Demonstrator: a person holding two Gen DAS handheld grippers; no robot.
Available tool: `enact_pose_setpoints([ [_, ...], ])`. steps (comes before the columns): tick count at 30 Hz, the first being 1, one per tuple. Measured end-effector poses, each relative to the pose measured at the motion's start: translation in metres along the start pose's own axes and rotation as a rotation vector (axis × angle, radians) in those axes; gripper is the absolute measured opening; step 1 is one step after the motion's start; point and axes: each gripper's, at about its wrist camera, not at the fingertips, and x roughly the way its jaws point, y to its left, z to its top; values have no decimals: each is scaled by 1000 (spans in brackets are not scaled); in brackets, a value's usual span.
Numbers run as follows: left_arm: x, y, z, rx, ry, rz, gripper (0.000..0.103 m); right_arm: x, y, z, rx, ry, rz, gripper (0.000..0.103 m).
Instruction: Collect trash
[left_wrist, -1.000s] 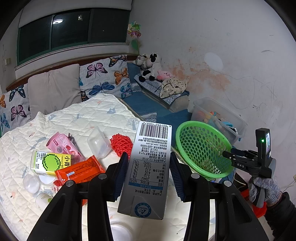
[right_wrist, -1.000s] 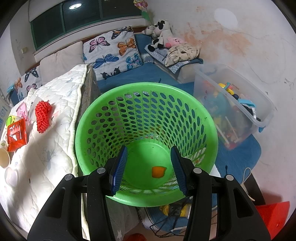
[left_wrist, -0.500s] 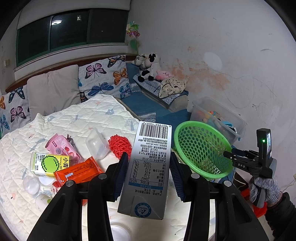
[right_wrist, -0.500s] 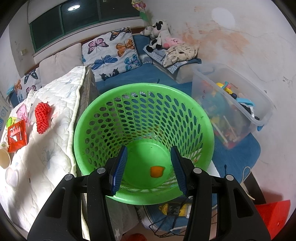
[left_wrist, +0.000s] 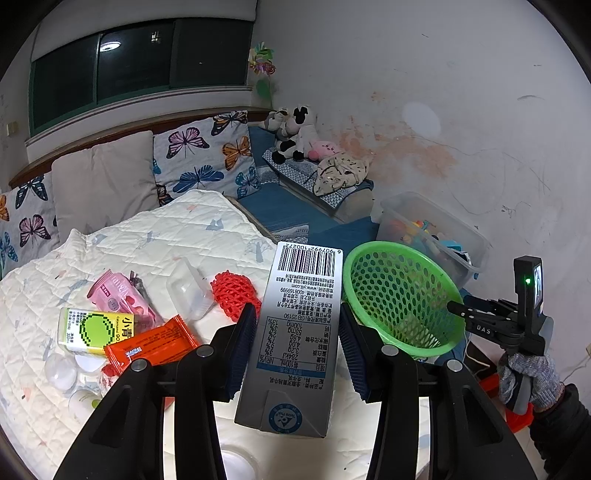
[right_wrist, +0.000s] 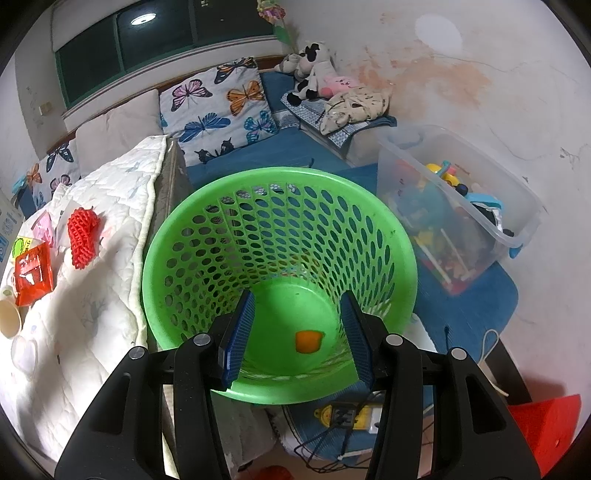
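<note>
My left gripper (left_wrist: 297, 350) is shut on a grey milk carton (left_wrist: 299, 332) and holds it above the quilted bed (left_wrist: 155, 240). The green mesh basket (left_wrist: 402, 299) stands off the bed's right edge; the other gripper shows past it on the right in the left wrist view (left_wrist: 458, 308). In the right wrist view my right gripper (right_wrist: 297, 332) is open and empty, just above the basket (right_wrist: 280, 229), which holds one small orange scrap (right_wrist: 308, 341). On the bed lie a red net (left_wrist: 232, 295), an orange wrapper (left_wrist: 151, 347), a yellow-green box (left_wrist: 96, 330), a pink pack (left_wrist: 118, 299) and a clear cup (left_wrist: 188, 288).
A clear bin of toys (right_wrist: 454, 206) stands right of the basket by the wall. Butterfly pillows (left_wrist: 207, 155) and soft toys (left_wrist: 295, 133) line the back. A power strip with cables (right_wrist: 347, 417) lies on the floor under the basket. White lids (left_wrist: 59, 369) lie at the bed's left.
The left gripper has lifted and pulled back a little with the carton, so the bed items and basket look lower and smaller. The right gripper has risen slightly over the basket.
</note>
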Motion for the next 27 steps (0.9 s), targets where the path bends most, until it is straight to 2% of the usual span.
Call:
enact_pose_setpoints([
  [19, 11, -13, 5, 18, 9, -13, 44, -7, -5, -4, 2, -10, 5, 50],
  [21, 13, -16, 6, 21, 12, -18, 44, -9, -6, -5, 3, -14, 8, 53],
  [27, 18, -25, 8, 31, 17, -27, 44, -18, -10, -4, 6, -37, 12, 54],
])
